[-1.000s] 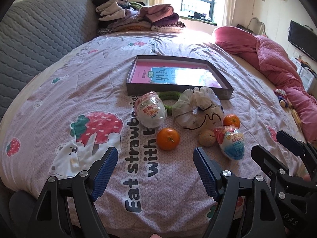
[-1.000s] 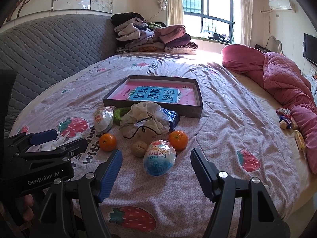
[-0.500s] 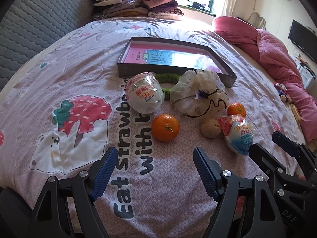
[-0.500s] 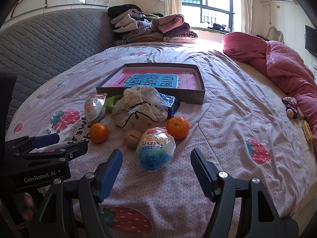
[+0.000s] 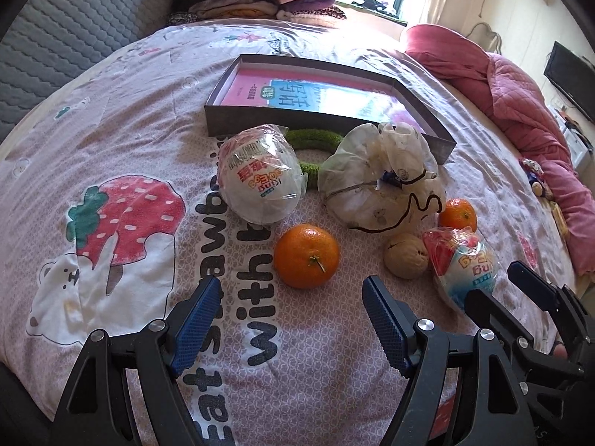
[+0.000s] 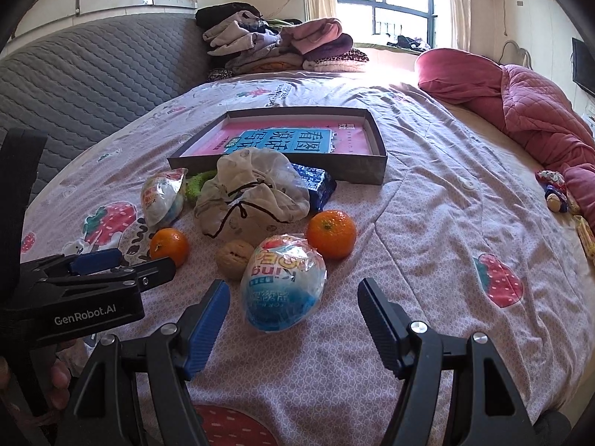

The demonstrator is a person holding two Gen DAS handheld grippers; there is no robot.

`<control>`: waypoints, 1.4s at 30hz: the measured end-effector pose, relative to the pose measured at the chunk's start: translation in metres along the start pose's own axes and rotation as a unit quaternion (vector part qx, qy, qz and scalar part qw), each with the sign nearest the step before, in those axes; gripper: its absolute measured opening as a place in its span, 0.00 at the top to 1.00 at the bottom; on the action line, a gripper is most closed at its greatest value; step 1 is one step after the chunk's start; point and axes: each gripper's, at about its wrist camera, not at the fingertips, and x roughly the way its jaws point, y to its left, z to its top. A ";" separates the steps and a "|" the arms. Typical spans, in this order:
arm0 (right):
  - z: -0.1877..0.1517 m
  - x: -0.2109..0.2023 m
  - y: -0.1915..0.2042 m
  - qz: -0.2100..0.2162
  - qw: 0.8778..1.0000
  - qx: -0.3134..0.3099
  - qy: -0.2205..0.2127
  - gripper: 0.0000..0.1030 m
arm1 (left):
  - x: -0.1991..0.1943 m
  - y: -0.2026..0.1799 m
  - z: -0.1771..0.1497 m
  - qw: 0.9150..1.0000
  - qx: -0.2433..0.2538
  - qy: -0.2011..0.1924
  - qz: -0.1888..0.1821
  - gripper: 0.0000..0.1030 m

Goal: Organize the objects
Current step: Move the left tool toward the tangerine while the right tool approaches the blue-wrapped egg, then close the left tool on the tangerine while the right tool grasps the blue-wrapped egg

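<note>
Left wrist view, left tongs (image 5: 290, 319) released near orange (image 5: 306, 255), right tongs (image 6: 293, 316) released.

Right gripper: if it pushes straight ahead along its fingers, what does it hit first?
Most likely the wrapped blue and white toy egg: it lies on the bedspread just ahead of the open right gripper, roughly centred between the fingers. An orange and a walnut sit beyond it. Depth is a fisheye estimate.

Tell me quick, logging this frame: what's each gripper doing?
Left gripper: open, empty, facing an orange.
Right gripper: open, empty, facing a wrapped egg.
</note>
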 end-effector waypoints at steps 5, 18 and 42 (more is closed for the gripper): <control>0.000 0.008 -0.004 -0.009 1.000 0.006 0.004 0.31 | 0.009 -0.002 0.004 1.000 -0.001 0.001 -0.004 0.23; 0.003 0.027 0.003 0.001 1.000 0.010 0.018 0.31 | 0.026 0.000 0.011 1.000 -0.003 0.006 -0.003 0.36; 0.001 0.024 -0.007 0.032 0.998 0.045 0.004 0.47 | 0.017 -0.006 0.004 1.000 0.016 -0.010 -0.017 0.61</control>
